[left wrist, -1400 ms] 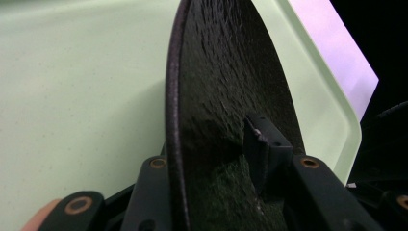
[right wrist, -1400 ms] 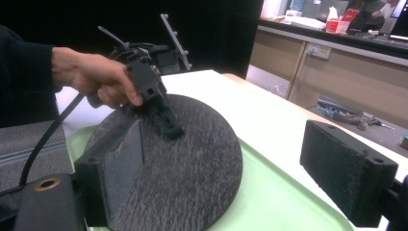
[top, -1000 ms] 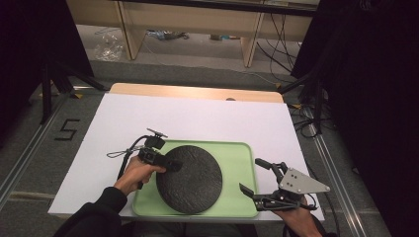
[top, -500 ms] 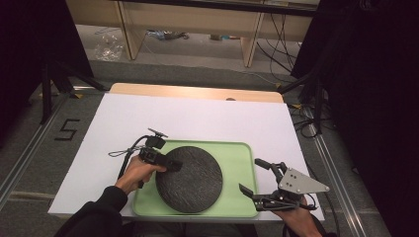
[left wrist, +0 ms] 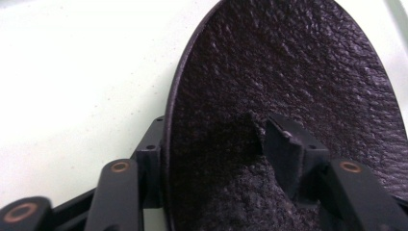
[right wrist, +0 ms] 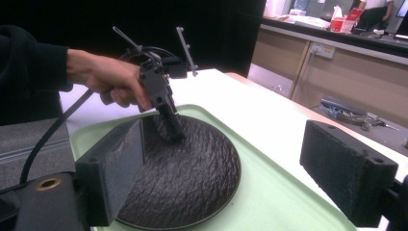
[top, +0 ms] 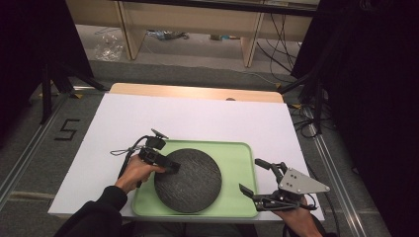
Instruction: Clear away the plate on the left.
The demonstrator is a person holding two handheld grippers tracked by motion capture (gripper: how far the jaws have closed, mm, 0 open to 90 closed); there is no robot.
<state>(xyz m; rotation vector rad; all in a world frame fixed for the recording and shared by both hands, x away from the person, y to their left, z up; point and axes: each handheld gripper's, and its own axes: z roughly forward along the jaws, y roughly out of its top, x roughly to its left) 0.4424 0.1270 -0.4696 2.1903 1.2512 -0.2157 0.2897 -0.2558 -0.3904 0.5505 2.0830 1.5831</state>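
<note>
So the dark round plate (top: 188, 180) is sitting flat in the green tray (top: 237, 158), a bit toward the tray's left half, and the left gripper (top: 168, 165) is right at the plate's left rim. In the left gripper view the rim runs straight up between the two black jaws, one jaw under the plate's edge on the tray side and the other over its textured top face, but there's a visible gap at the upper pad, so they straddle the rim without pinching it. Those jaws have just been opening, with the plate edge in between them. My read is a let-go after setting the plate down, though it could also be a re-grip coming. The right gripper (top: 269, 190) hangs off the tray's right front corner, well apart from the plate, jaws spread wide with nothing in them — its own view looks across the tray at the plate and the left hand (right wrist: 108, 79). The bit that matters for the next move: the plate is round, so no long axis to line up with, and only the rim is grabbable. It lies directly ahead of the left fingers and off to the left of the right ones. The left hand is way closer, so I'd guess any pull-back or re-clamp falls to that side — straight out along the rim line, or it'll drag the plate.
</note>
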